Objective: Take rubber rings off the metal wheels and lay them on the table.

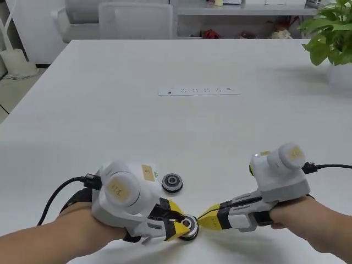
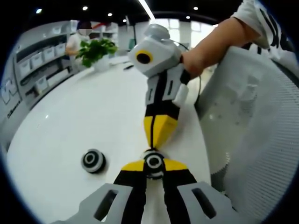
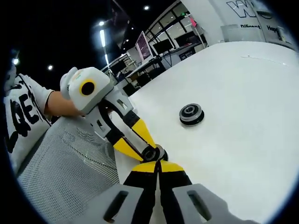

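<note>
A small metal wheel (image 1: 190,224) with a black rubber ring sits between the yellow tips of my left gripper (image 1: 185,227), which is shut on it low over the near table edge. My left gripper view shows the same wheel (image 2: 153,161) clamped in my left gripper (image 2: 153,166). From the right comes my right gripper (image 1: 202,218), tips pressed together against the wheel's black rim (image 3: 152,153). In its own view my right gripper (image 3: 158,164) is shut there. A second wheel (image 1: 172,182) lies flat on the white table (image 1: 181,126), just beyond the left gripper.
A white power strip (image 1: 199,91) lies mid-table. A green plant (image 1: 330,33) stands at the far right corner. Chairs and shelves stand behind the far edge. A white mesh chair (image 2: 252,121) is close beside the near edge.
</note>
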### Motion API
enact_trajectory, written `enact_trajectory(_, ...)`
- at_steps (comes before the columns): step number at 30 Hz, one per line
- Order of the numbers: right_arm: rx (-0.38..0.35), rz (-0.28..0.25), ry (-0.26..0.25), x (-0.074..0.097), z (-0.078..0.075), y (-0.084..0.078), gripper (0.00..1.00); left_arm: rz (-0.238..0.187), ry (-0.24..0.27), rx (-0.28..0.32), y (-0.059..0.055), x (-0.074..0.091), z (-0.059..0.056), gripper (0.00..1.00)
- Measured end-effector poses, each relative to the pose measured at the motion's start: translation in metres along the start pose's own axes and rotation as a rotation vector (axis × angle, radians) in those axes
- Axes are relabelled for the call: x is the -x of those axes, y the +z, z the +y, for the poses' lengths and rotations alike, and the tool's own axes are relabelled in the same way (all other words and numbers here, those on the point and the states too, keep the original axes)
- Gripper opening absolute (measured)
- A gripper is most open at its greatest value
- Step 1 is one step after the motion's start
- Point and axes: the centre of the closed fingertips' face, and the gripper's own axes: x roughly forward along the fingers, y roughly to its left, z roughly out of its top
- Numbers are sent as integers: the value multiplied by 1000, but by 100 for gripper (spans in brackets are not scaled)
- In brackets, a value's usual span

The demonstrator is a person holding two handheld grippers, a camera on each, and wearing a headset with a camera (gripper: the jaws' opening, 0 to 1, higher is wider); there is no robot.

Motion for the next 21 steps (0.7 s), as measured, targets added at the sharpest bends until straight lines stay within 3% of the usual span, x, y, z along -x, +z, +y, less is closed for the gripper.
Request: enact_trajectory(21,-11,-10,30,-3,7,2,0,8,4,-2,0,0,-1,12)
